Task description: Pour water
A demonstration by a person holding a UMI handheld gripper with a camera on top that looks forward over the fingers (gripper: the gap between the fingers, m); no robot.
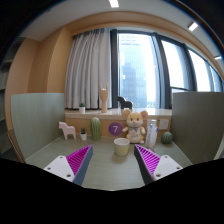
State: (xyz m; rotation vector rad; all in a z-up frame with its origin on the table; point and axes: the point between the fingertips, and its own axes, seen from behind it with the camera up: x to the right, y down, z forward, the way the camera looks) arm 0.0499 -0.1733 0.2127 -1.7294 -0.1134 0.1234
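One cup (pixel 121 147) stands in the lower middle of the frame, on the table (pixel 108 168), just ahead of the gripper (pixel 112 161). One toy bear (pixel 134 125), one green cactus (pixel 96 127) and one small white horse (pixel 68 130) stand behind it. The jaws are spread wide and hold nothing. Big windows (pixel 145 70) with curtains (pixel 88 68) fill the back.

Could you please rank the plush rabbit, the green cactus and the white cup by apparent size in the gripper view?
1. plush rabbit
2. green cactus
3. white cup, though it looks close to the cactus and sits nearer the camera, so that order is unsure.
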